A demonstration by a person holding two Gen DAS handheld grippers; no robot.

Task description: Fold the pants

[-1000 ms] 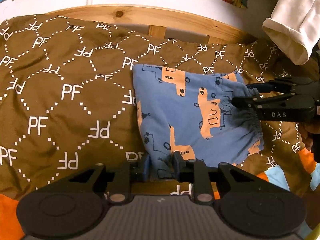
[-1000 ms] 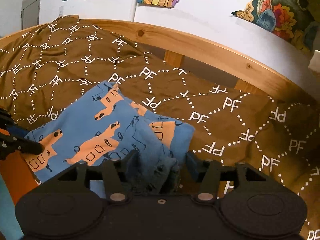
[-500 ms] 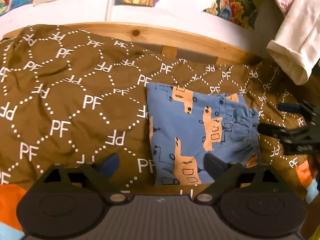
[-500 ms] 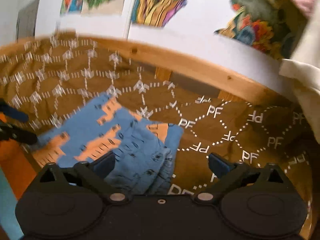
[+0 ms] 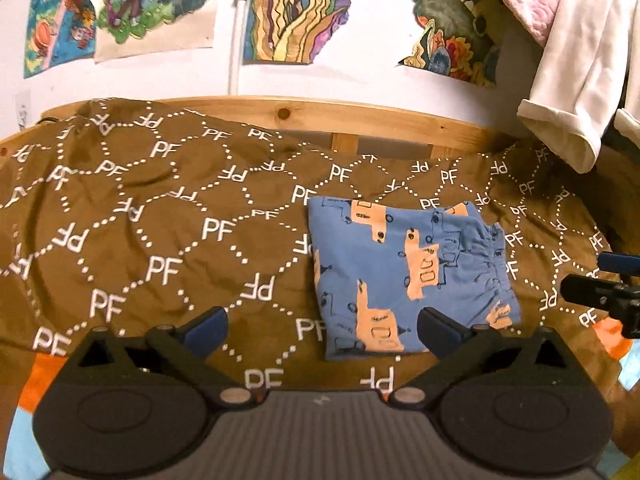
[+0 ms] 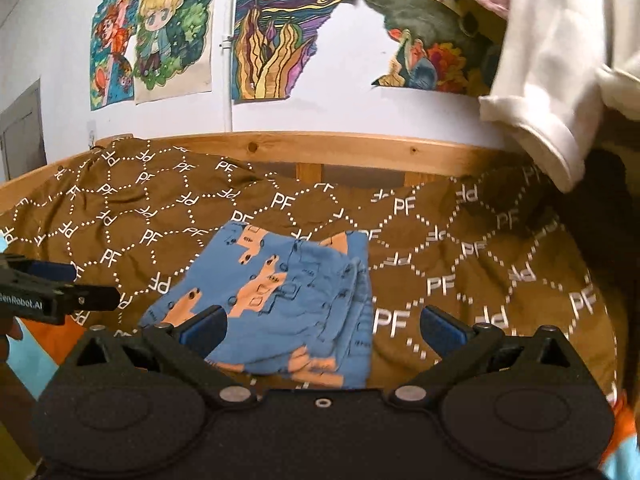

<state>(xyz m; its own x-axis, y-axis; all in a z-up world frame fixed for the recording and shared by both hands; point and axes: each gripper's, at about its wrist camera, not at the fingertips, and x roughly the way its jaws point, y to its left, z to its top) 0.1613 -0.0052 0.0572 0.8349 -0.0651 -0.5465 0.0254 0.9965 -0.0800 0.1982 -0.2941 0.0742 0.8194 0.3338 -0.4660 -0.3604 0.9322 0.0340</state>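
Left wrist view from pants' (image 5: 408,276) left, right wrist view from right — both share bedspread (image 6: 480,272).

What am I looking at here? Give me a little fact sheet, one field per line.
pants: blue with orange trucks, folded into a compact rectangle
surface: brown blanket with PF print, on a wooden bed frame
left gripper: open, holding nothing
right gripper: open, holding nothing
wall: colourful drawings
upper right: white garment hanging

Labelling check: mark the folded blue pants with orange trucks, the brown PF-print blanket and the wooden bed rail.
folded blue pants with orange trucks (image 5: 404,276): left wrist view, middle of top layer
brown PF-print blanket (image 5: 160,240): left wrist view, bare left area
wooden bed rail (image 6: 360,152): right wrist view, top board
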